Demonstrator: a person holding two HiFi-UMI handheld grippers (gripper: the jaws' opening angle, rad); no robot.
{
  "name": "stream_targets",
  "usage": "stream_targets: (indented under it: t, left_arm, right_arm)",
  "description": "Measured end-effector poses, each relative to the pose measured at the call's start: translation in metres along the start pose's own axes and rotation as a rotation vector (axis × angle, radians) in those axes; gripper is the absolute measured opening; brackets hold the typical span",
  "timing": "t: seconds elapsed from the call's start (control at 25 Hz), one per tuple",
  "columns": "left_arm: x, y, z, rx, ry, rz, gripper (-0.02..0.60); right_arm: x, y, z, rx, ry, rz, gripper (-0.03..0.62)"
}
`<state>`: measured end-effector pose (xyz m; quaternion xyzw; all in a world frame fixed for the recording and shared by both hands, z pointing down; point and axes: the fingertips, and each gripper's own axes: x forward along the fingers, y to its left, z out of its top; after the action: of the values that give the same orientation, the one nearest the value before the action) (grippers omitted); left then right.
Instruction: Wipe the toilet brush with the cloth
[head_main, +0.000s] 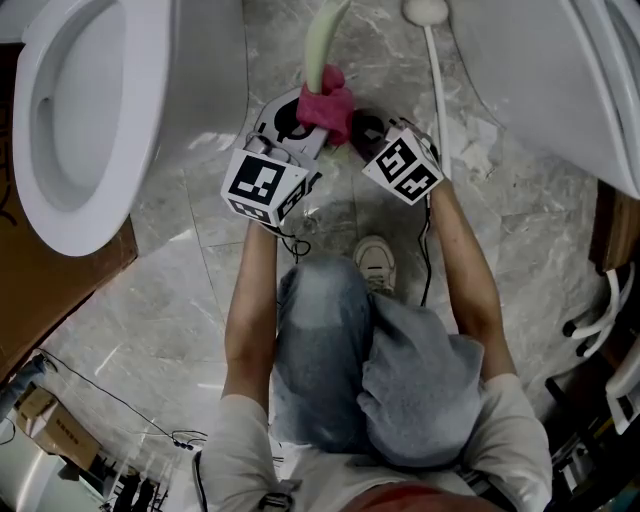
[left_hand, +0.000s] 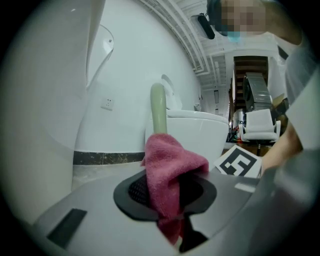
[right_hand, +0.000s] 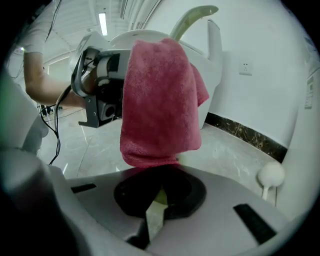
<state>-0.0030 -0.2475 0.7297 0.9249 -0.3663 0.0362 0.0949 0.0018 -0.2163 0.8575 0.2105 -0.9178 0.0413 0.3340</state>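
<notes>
A pale green toilet brush handle (head_main: 322, 40) rises between my two grippers, with a pink cloth (head_main: 326, 103) wrapped round it. My left gripper (head_main: 300, 115) is shut on the cloth (left_hand: 170, 175), and the handle (left_hand: 158, 112) stands up just behind the folds. My right gripper (head_main: 362, 128) is shut on the handle's lower part (right_hand: 156, 212), right under the hanging cloth (right_hand: 160, 100). In the right gripper view the left gripper (right_hand: 100, 85) sits close behind the cloth, and the curved handle top (right_hand: 192, 17) shows above it. The brush head is hidden.
A white toilet bowl (head_main: 80, 110) stands at the left and another white fixture (head_main: 560, 80) at the upper right. A white rod with a round end (head_main: 437, 70) lies on the marble floor. The person's shoe (head_main: 375, 262) and cables are below the grippers.
</notes>
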Motion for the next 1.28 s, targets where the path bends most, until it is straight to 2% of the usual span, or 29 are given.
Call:
stream_targets:
  t: [0.44, 0.64, 0.96, 1.28]
  left_arm:
    - [0.007, -0.004, -0.060, -0.031, 0.091, 0.002, 0.081]
    - [0.009, -0.005, -0.067, -0.039, 0.106, 0.001, 0.078]
    - [0.005, -0.004, -0.048, -0.014, 0.098, 0.011, 0.078]
    - [-0.002, 0.001, 0.001, -0.015, 0.019, 0.026, 0.083]
  right_arm:
    - [0.000, 0.001, 0.001, 0.007, -0.008, -0.003, -0.007]
    - [0.000, 0.001, 0.000, 0.007, -0.004, -0.005, -0.006]
    - [0.000, 0.001, 0.001, 0.005, 0.000, -0.008, -0.006]
    - [0.001, 0.001, -0.001, 0.007, 0.000, -0.015, -0.006]
